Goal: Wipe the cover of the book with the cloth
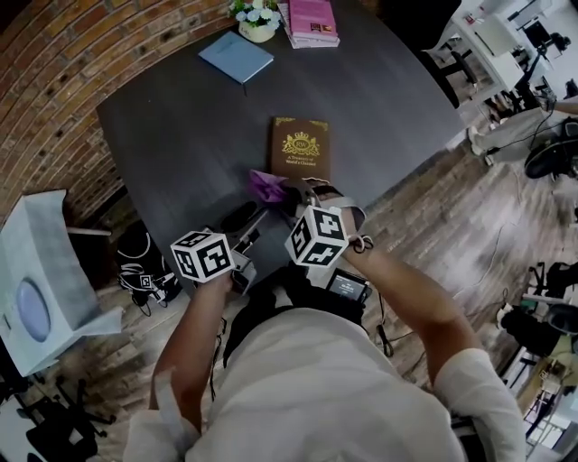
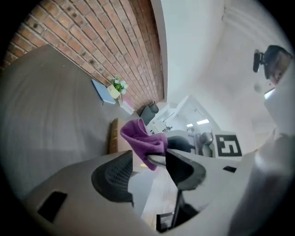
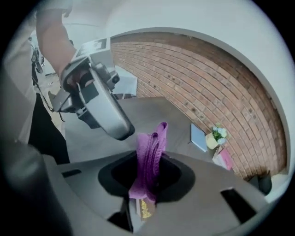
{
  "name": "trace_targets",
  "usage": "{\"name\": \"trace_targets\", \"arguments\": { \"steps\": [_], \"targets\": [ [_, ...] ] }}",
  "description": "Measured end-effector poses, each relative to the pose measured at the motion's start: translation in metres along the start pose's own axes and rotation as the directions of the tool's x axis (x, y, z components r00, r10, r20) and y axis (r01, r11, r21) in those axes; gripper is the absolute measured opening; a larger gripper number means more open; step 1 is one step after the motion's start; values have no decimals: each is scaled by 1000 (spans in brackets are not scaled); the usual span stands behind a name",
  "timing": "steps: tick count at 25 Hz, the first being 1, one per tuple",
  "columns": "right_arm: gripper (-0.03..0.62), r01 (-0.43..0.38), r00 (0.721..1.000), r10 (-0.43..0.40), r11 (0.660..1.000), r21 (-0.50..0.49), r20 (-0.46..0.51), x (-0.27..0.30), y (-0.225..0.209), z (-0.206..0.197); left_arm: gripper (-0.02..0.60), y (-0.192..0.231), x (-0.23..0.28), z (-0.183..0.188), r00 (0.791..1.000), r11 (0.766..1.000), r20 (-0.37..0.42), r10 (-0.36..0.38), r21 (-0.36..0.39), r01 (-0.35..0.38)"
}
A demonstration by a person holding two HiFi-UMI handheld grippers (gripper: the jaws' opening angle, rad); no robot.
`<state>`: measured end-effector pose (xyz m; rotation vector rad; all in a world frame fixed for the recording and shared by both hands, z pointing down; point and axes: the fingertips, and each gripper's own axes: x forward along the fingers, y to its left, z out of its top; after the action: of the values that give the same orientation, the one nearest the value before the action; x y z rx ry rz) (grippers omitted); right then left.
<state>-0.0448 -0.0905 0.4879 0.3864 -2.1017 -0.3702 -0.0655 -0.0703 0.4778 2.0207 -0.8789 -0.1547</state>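
A brown book with a gold crest [image 1: 300, 147] lies flat on the dark table [image 1: 181, 135]. My right gripper [image 1: 293, 194] is shut on a purple cloth [image 1: 268, 186], held just above the book's near edge. In the right gripper view the cloth [image 3: 150, 156] stands folded between the jaws, with a bit of the book [image 3: 144, 208] showing below. My left gripper [image 1: 244, 219] hovers to the left of the cloth, open with nothing between its fingers. In the left gripper view the cloth [image 2: 143, 140] hangs beyond the open left gripper [image 2: 148, 168], beside the book's edge [image 2: 113, 136].
At the table's far side lie a blue notebook [image 1: 236, 56], a stack of pink books [image 1: 312, 22] and a small flower pot [image 1: 256, 20]. A brick wall [image 1: 63, 63] runs behind. A white appliance [image 1: 41, 280] and a dark bag [image 1: 140, 262] stand on the floor at the left.
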Motion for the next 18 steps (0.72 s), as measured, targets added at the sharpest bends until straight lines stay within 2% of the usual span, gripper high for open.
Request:
{"name": "trace_targets", "arguments": {
  "steps": [4, 9, 14, 18],
  "targets": [
    [103, 70, 998, -70, 998, 6, -9, 1, -7, 4, 233, -14, 8, 15, 999, 999, 19, -40, 6, 40],
    [109, 73, 997, -73, 997, 18, 8, 4, 1, 15, 244, -13, 18, 18, 999, 999, 7, -48, 4, 48],
    [158, -21, 993, 10, 995, 96, 115, 1, 14, 30, 245, -4, 14, 24, 997, 997, 39, -72, -15, 72],
    [185, -141, 976, 97, 965, 221, 197, 0, 22, 40, 255, 0, 11, 24, 990, 991, 71, -122, -55, 126]
  ]
}}
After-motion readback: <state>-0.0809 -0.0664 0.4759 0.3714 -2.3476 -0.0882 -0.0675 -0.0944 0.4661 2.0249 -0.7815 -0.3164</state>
